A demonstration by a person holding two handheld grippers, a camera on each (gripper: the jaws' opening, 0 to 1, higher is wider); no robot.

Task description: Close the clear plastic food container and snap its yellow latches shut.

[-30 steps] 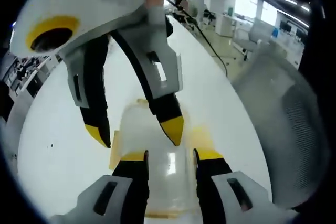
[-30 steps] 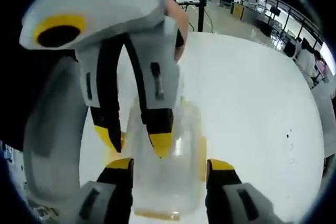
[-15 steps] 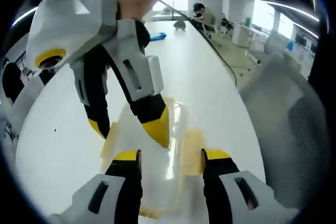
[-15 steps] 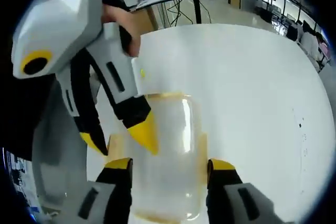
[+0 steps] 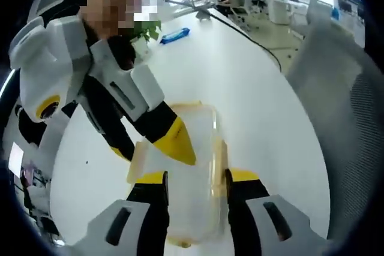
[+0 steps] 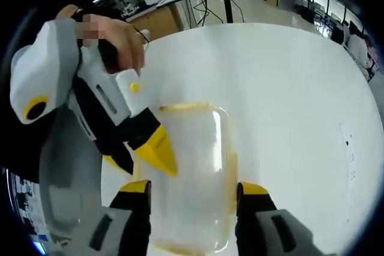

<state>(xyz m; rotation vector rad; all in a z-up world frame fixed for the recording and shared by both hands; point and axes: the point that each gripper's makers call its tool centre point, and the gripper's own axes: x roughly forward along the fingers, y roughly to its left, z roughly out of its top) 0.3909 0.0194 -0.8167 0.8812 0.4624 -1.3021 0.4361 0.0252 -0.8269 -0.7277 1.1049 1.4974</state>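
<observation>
We see the clear container (image 5: 189, 166) lying on the white table (image 5: 252, 88), just ahead of our left gripper (image 5: 195, 179), with its body between and beyond the two open jaws; nothing is held. In the right gripper view the same container (image 6: 192, 172) sits in front of the right gripper (image 6: 193, 189), whose jaws are also apart and empty. The lid seems to rest on the box. We judge the thin plastic light and smooth, so it can slide on the table when pushed. The yellow latches (image 6: 233, 172) on the sides look small and stiff; better to press them at the outer edge while the other gripper steadies the box.
</observation>
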